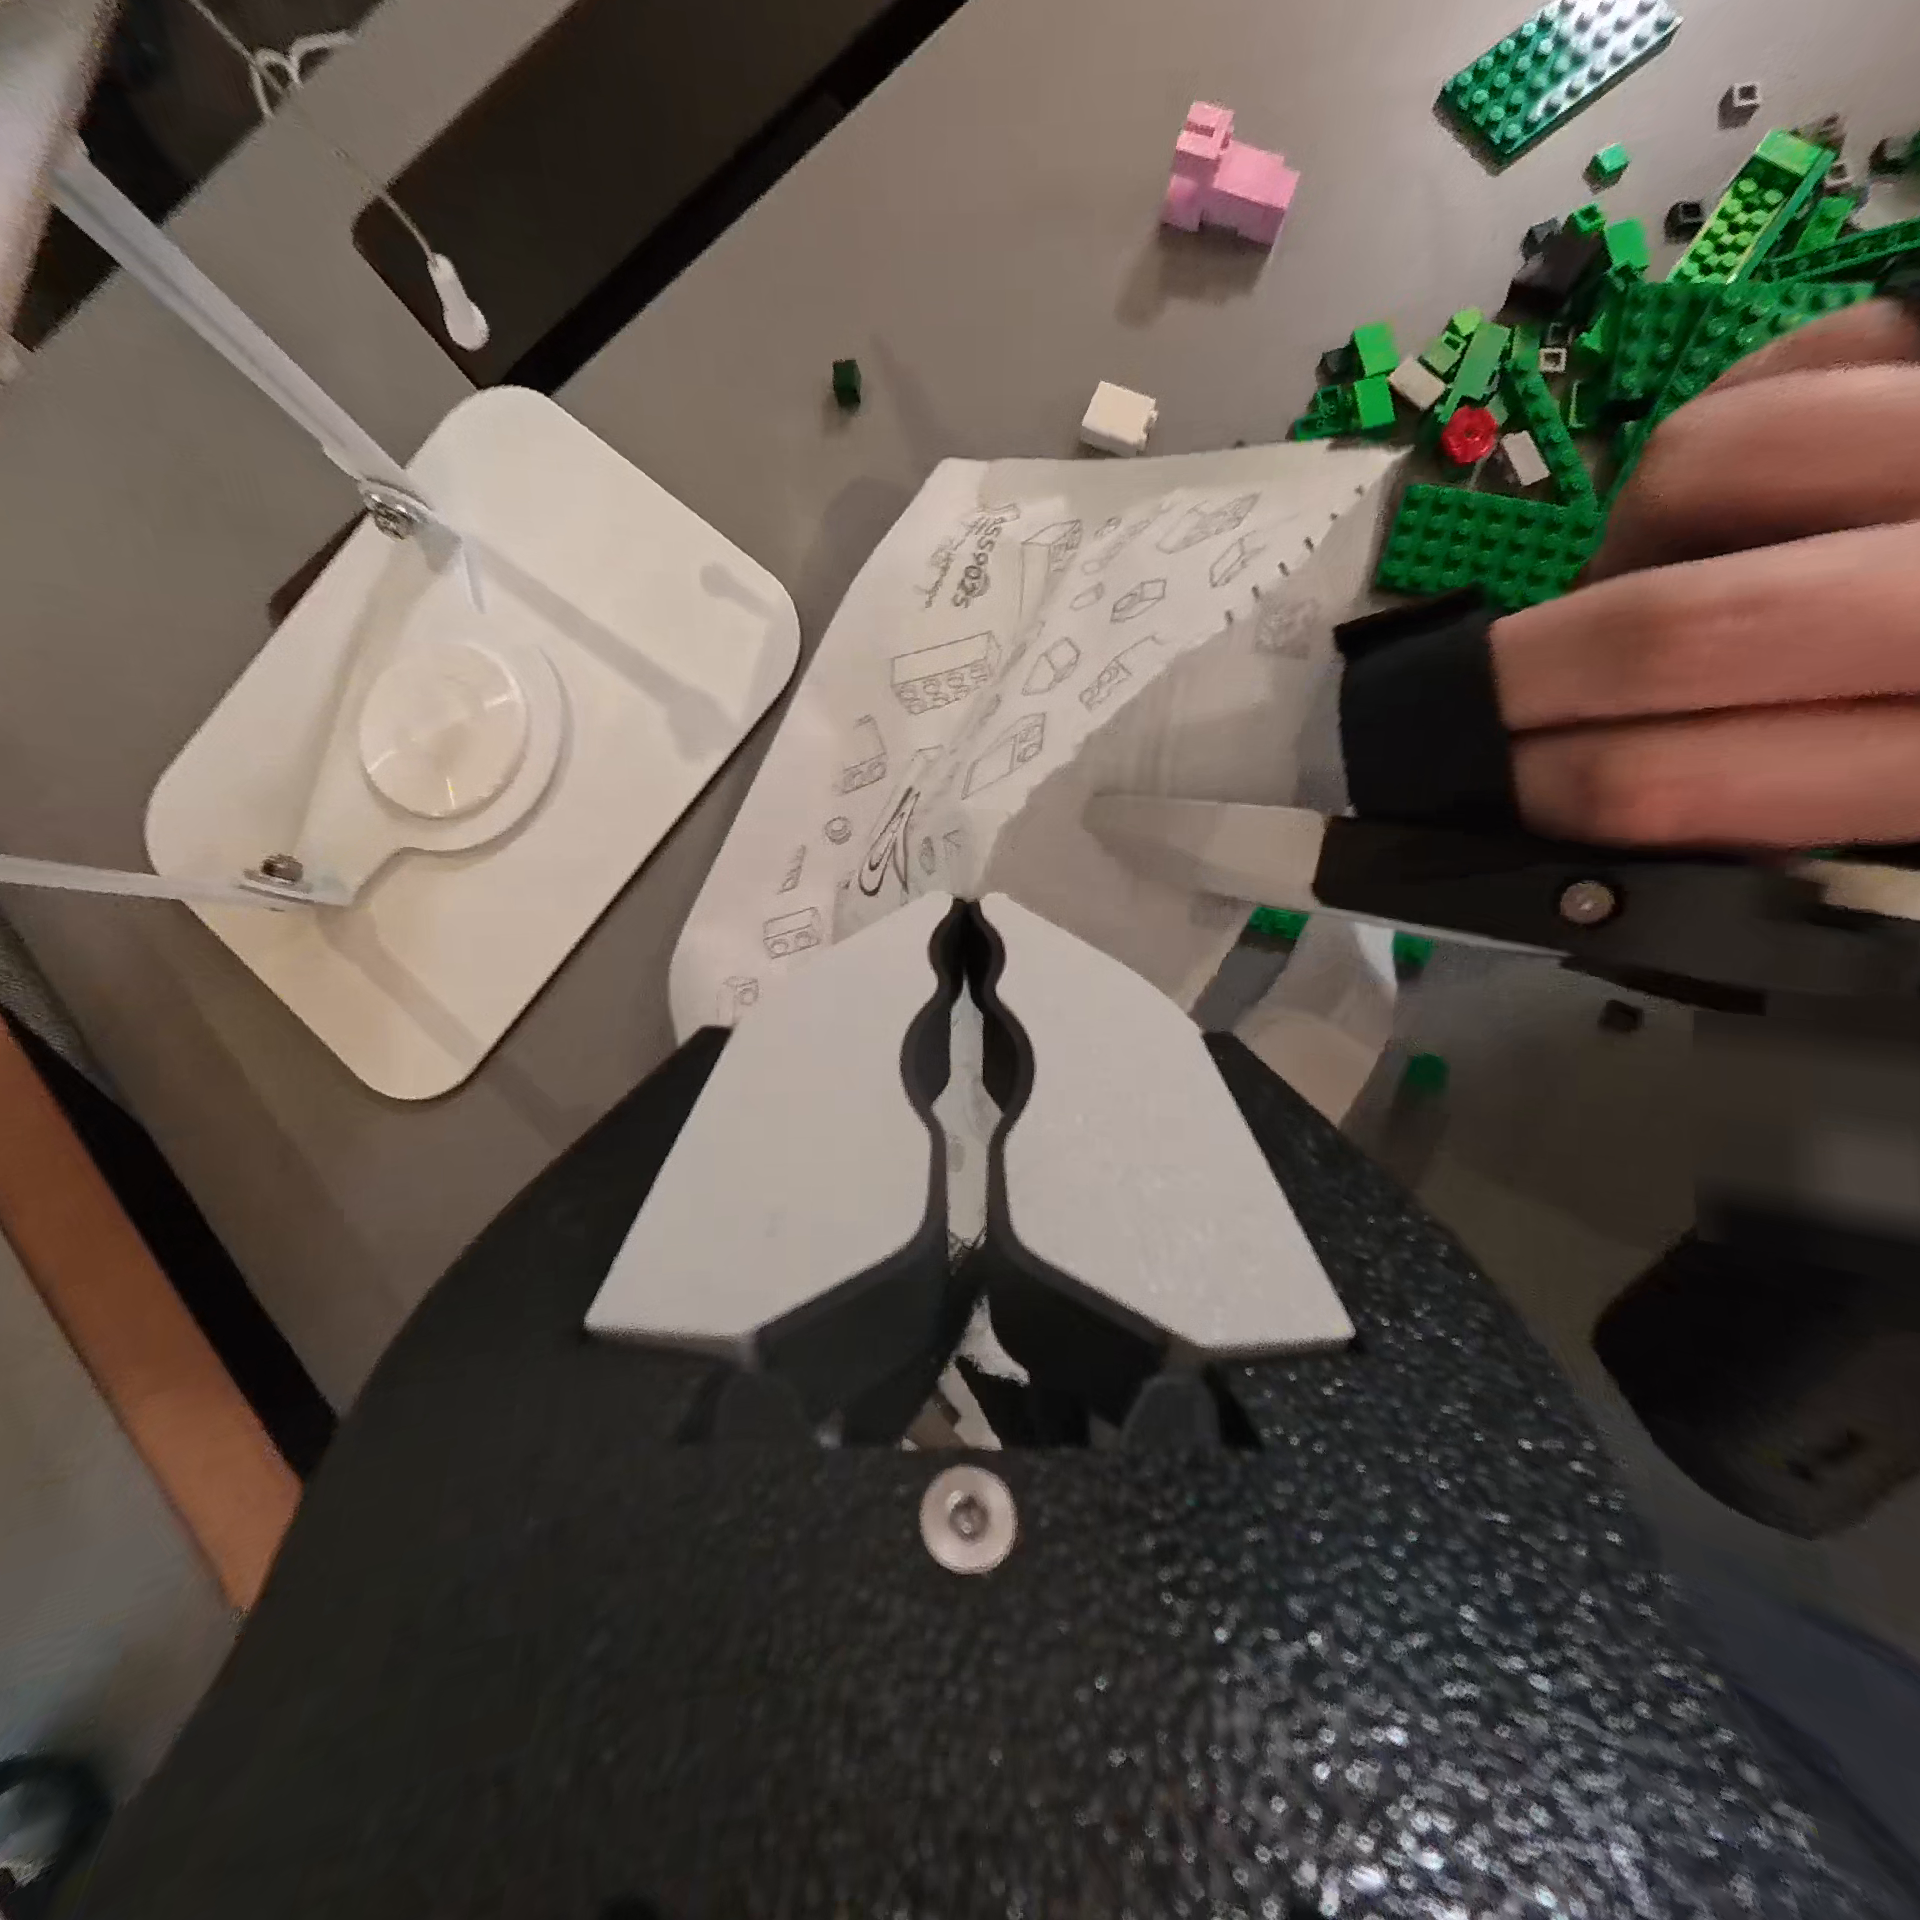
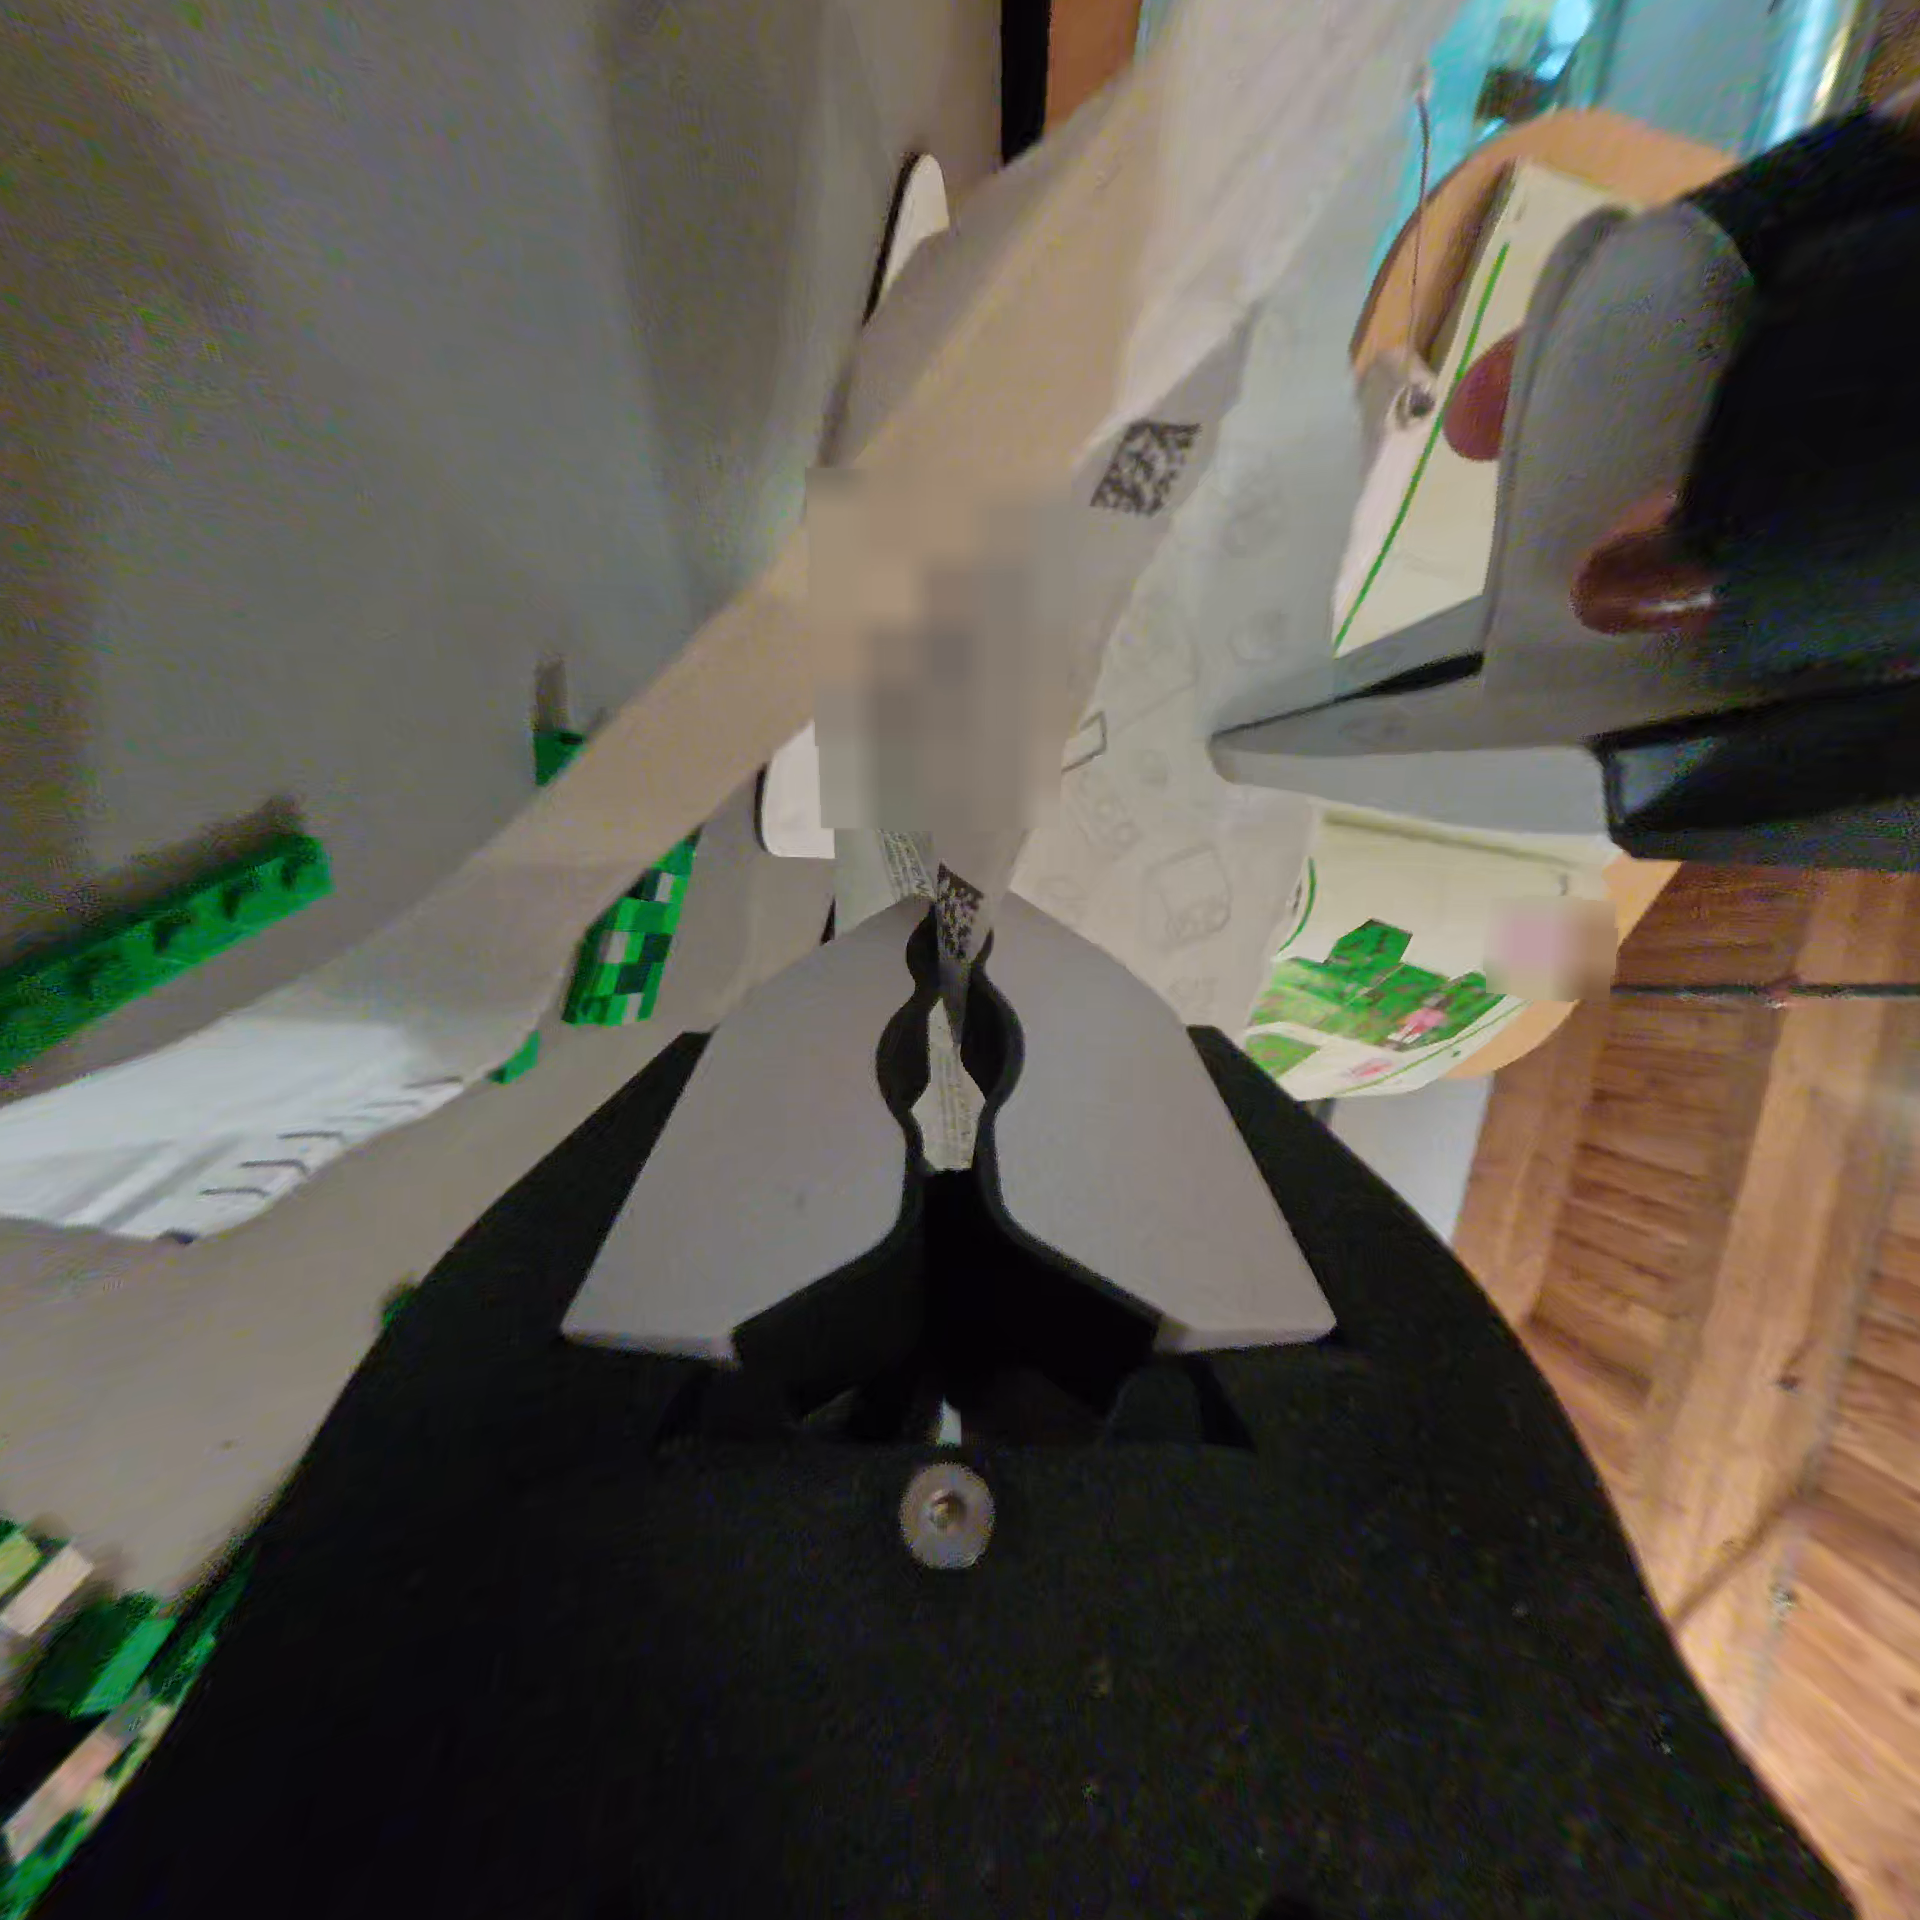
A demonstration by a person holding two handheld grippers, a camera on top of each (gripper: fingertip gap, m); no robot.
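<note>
My left gripper is shut on the edge of a white paper bag printed with brick outlines. The bag is held above the grey table and has a jagged torn edge running from my fingertips up to the right. The right gripper's grey finger and the hand holding it grip the bag's other side. In the right wrist view, my right gripper is shut on a strip of the same bag. The left gripper's grey finger shows at the upper right.
A pile of green bricks and a green plate lie at the upper right. A pink brick pig, a white brick and a white stand base sit on the table. A booklet and wooden floor show at the right. One gripper's finger ends stand about 5 centimeters off the other's. The pink brick pig lies around 20 centimeters away from my right fingertips.
</note>
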